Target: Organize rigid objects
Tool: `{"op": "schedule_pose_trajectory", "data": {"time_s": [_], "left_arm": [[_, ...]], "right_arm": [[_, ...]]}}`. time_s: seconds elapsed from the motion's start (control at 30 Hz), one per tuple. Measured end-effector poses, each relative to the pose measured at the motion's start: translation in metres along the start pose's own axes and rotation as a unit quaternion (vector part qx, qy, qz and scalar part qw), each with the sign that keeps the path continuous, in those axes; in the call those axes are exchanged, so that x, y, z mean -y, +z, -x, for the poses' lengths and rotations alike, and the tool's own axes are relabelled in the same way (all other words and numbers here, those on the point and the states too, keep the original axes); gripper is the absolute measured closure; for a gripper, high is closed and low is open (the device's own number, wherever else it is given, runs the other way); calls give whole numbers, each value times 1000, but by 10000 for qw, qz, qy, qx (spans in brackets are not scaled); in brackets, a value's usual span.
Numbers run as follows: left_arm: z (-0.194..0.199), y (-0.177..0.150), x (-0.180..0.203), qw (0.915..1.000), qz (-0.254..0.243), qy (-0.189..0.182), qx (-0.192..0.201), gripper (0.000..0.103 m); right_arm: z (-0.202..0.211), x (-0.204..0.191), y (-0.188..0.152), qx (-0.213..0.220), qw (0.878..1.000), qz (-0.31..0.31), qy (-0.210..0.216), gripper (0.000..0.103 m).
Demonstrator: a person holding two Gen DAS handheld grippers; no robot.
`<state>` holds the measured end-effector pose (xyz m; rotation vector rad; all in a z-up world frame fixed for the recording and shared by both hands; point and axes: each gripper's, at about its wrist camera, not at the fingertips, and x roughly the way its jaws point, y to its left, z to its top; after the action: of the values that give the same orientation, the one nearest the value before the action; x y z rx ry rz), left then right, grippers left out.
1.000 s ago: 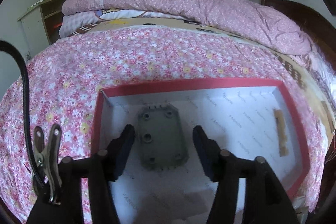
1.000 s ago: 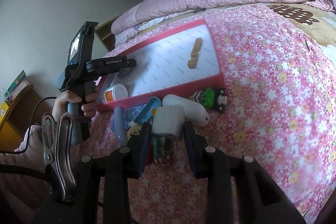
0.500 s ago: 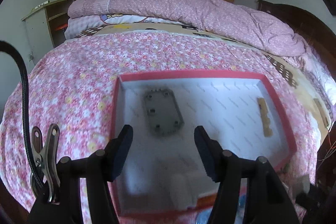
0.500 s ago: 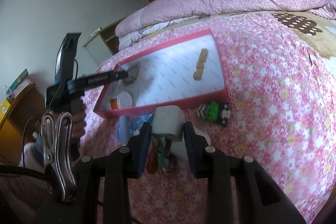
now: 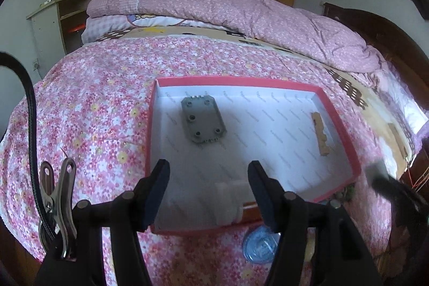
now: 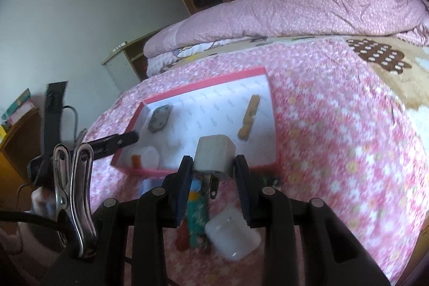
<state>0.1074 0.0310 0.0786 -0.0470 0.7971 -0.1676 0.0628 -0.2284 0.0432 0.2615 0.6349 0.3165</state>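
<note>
A red box with a white inside (image 5: pixel 337 111) (image 6: pixel 203 82) lies on the flowered bed. In it are a grey plate with holes (image 5: pixel 201 122) (image 6: pixel 160 119), a tan wooden piece (image 5: pixel 320 134) (image 6: pixel 249 120) and a white bottle with an orange label (image 5: pixel 230 201) (image 6: pixel 146 158). My left gripper (image 5: pixel 209 195) is open and empty above the box's near edge. My right gripper (image 6: pixel 214 173) is shut on a white plug adapter (image 6: pixel 214 157) and holds it above the box's near rim.
Loose items lie on the bed in front of the box: a white oblong case (image 6: pixel 232 237), a teal patterned piece (image 6: pixel 197 219), a blue round lid (image 5: pixel 258 245). A folded pink quilt (image 5: pixel 241 12) lies at the far end, a shelf (image 5: pixel 48 23) at the left.
My left gripper has drawn back and up, away from the grey plate. My right gripper has lifted the white adapter off the pile and carried it toward the box.
</note>
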Motion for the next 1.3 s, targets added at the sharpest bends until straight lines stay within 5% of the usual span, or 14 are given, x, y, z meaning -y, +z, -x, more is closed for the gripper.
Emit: {"op": "schedule_pose_trajectory", "data": {"time_s": [0.57,1.3], "left_arm": [[5,-11,6,9998,-159,-110,-81,39],[29,-35,35,9980,-461,-395,-155,39]], "right_arm": [[-44,17,20,-407,9981,-120,-453,70],[-4,14,-2,-233,9984,-394,-327,67]]}}
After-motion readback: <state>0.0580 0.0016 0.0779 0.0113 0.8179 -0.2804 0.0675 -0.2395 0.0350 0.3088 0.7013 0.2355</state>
